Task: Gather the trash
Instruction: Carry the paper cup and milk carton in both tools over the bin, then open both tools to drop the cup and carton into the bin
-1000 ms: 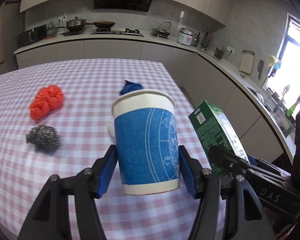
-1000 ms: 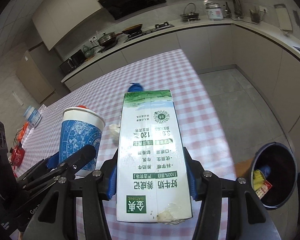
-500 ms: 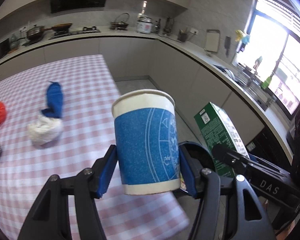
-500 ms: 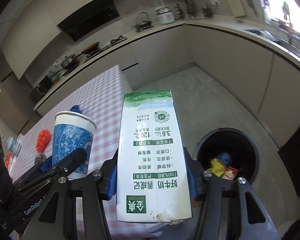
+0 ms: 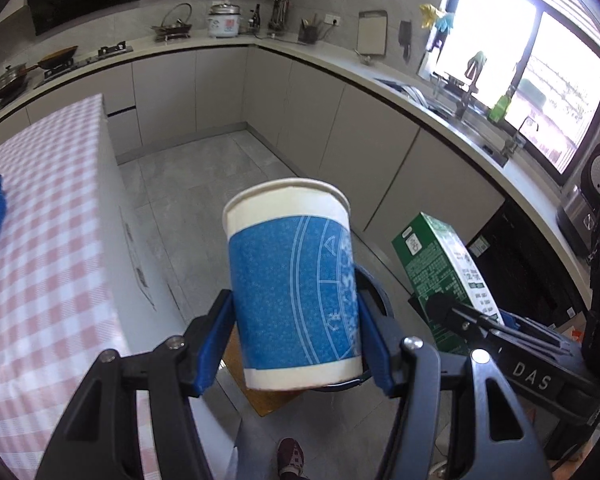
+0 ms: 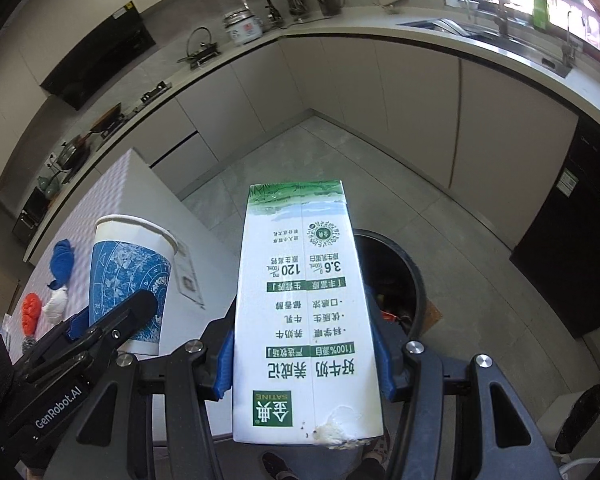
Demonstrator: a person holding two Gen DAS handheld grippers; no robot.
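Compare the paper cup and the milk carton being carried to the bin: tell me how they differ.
The paper cup is round and tapered; the milk carton is a tall rectangular box. The cup is blue-banded with a white rim; the carton is white and green with printed text. The left gripper clamps the cup, the right gripper the carton. Both are held off the table.

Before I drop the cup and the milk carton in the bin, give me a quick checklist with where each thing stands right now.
1. Left gripper clamped on the paper cup: ok.
2. Right gripper clamped on the milk carton: ok.
3. Trash bin open: ok.
4. Carton over the bin mouth: cannot tell; the carton hides much of it.
5. Cup over the bin: cannot tell; only the bin's rim shows behind it.
6. Room left in the bin: cannot tell.
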